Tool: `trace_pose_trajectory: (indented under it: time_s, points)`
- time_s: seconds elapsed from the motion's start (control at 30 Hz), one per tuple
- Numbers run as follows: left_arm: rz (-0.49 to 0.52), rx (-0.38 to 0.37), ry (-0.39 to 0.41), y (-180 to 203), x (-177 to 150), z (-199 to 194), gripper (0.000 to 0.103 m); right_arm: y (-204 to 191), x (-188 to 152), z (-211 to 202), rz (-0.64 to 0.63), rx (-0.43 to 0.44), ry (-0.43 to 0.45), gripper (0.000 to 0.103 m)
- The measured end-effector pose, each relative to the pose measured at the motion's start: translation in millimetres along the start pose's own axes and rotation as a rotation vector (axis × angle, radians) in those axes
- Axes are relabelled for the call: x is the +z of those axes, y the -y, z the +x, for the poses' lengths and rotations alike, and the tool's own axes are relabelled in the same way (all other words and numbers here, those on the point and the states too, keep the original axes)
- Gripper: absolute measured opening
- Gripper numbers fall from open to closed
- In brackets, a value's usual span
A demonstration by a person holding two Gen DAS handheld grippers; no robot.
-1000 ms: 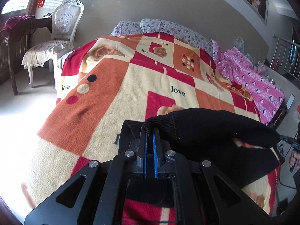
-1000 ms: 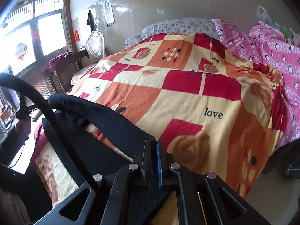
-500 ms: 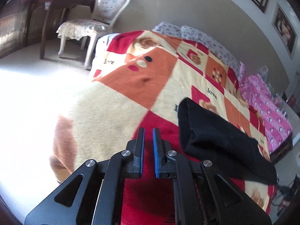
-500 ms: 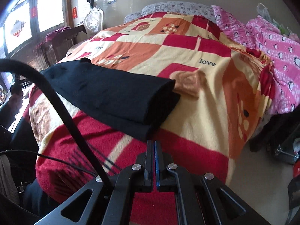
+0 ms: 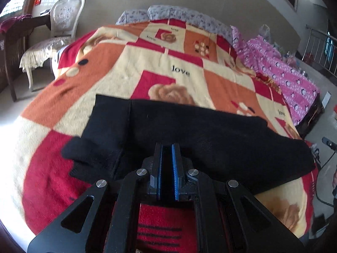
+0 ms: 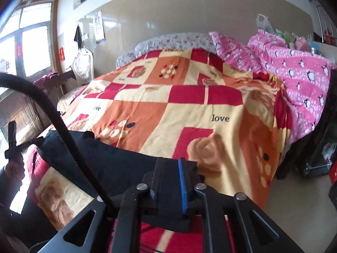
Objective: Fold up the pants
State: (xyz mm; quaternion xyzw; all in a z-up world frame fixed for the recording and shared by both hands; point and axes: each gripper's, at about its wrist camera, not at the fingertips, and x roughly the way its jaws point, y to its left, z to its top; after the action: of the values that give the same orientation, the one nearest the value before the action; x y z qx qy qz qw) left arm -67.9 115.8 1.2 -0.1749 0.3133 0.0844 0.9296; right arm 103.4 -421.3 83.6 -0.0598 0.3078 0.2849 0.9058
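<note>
Judging the pants by their look, we take them for a thick, soft black knit: light enough to lift with one pair of tongs, limp rather than stiff, and likely to sag and slide out of its fold unless both ends rise together. They lie across the near end of the bed as a long folded band, with a ribbed end sticking out at the left and the rest running right towards the bed's edge. We would take hold at the two near corners of the band, through all the layers, and not by the loose top layer alone. Our left tongs hang over the near edge of the cloth with the pads almost together, and we cannot see anything clamped between them. Our right tongs have just been opening, and a thick fold of the black cloth fills the gap; the pads seem to press on it. Beneath lies a fleecy checked blanket in red, orange and cream, which should grip the knit and drag on it if we pull sideways. A pink quilt is heaped along the right side, flowered pillows sit at the head, and a white chair stands by the bright window.
</note>
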Motion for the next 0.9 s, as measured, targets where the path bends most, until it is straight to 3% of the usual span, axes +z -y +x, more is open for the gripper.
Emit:
trace_pose_trajectory:
  time_s: [0.07, 0.17, 0.23, 0.3, 0.43, 0.6, 0.67, 0.73, 0.8, 0.83, 0.87, 0.9]
  points:
    - [-0.013, -0.031, 0.037, -7, -11, -5, 0.007, -8, 1, 17, 0.016, -0.01, -0.077, 0.031]
    - [-0.028, -0.068, 0.023, -12, -22, -14, 0.007, -22, -15, 43, -0.024, 0.012, -0.242, 0.033]
    - [-0.032, -0.083, 0.024, -13, -25, -18, 0.007, -29, -39, 61, -0.091, -0.003, -0.408, 0.034]
    - [-0.046, -0.093, 0.022, -15, -24, -19, 0.007, -24, -54, 51, -0.117, -0.015, -0.372, 0.034]
    - [-0.056, -0.077, 0.015, -11, -17, -23, 0.007, -10, -56, 38, -0.013, 0.011, -0.427, 0.033]
    - [-0.019, -0.098, 0.1, 7, 9, -34, 0.007, -27, -26, 31, -0.084, -0.001, -0.349, 0.034]
    - [-0.019, -0.117, 0.085, 11, 19, -23, 0.007, -36, -10, 37, -0.095, 0.013, -0.309, 0.04]
    - [-0.028, -0.069, 0.035, 10, 22, -4, 0.007, -42, -5, 60, -0.121, 0.028, -0.349, 0.044]
    - [-0.046, -0.052, -0.079, 6, 13, 16, 0.007, -47, -13, 86, -0.141, 0.005, -0.463, 0.045]
    - [-0.022, -0.054, -0.042, 7, 7, 11, 0.007, -49, -22, 94, -0.155, -0.01, -0.521, 0.047]
    - [0.01, -0.046, -0.037, 10, 1, 6, 0.008, -52, -22, 91, -0.168, -0.015, -0.506, 0.047]
    - [0.028, -0.041, -0.033, 13, -5, 1, 0.008, -54, -25, 89, -0.177, -0.018, -0.552, 0.047]
